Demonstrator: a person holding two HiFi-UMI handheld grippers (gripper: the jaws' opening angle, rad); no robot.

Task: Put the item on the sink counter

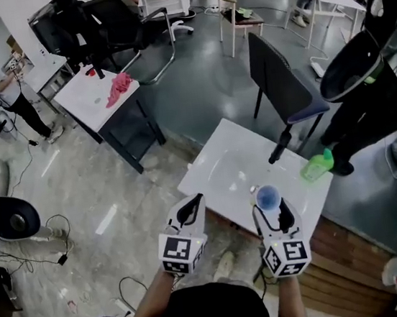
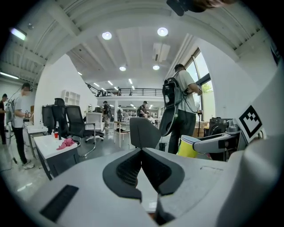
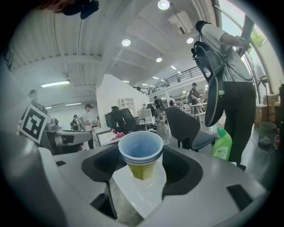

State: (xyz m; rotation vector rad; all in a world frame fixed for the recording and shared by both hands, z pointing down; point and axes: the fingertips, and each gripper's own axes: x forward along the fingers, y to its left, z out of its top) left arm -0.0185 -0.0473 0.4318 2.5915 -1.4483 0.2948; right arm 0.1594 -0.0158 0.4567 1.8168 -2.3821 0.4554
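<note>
A blue paper cup nested in a yellow one (image 1: pixel 267 197) stands upright between the jaws of my right gripper (image 1: pixel 270 208), which is shut on the stack. It hangs over the near edge of the white sink counter (image 1: pixel 221 162). In the right gripper view the cup stack (image 3: pixel 141 154) fills the gap of the right gripper (image 3: pixel 141 165), with the counter (image 3: pixel 138 195) below. My left gripper (image 1: pixel 191 209) hovers at the counter's near left edge, shut and empty. In the left gripper view the left gripper (image 2: pixel 142 152) has its jaws touching, and the yellow cup (image 2: pixel 188 146) shows at the right.
A black faucet (image 1: pixel 280 146) and a green bottle (image 1: pixel 318 165) stand at the counter's far right. A dark chair (image 1: pixel 281 87) is behind it, and a person in black (image 1: pixel 365 99) to its right. A small table with a pink cloth (image 1: pixel 118 87) is at the far left.
</note>
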